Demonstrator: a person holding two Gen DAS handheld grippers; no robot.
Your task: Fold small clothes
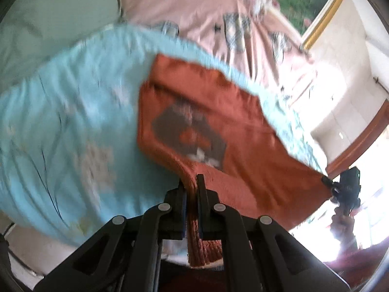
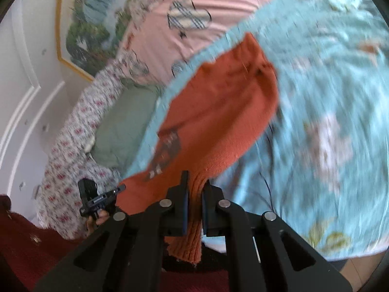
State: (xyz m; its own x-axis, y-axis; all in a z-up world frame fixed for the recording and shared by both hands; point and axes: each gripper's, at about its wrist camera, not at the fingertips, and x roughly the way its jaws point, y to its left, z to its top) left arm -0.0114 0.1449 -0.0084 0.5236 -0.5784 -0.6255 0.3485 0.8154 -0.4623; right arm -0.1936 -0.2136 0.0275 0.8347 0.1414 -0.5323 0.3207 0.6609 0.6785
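A small rust-orange knitted sweater [image 1: 218,112] with a grey patch on its front lies stretched over a light blue floral quilt [image 1: 73,112]. My left gripper [image 1: 190,182] is shut on one ribbed corner of its hem. My right gripper [image 2: 195,182] is shut on the other ribbed corner; the sweater [image 2: 218,112] runs away from it across the quilt [image 2: 328,97]. Each gripper shows in the other's view: the right one [image 1: 327,182] at the sweater's far corner, the left one [image 2: 120,187] likewise. Both views are blurred.
A pink patterned sheet [image 1: 206,4] covers the bed beyond the quilt. A green pillow [image 2: 126,121] and a white floral cover [image 2: 73,150] lie at the bed's side. A framed painting [image 2: 92,24] hangs on the white wall. Dark red cloth [image 2: 29,238] lies below.
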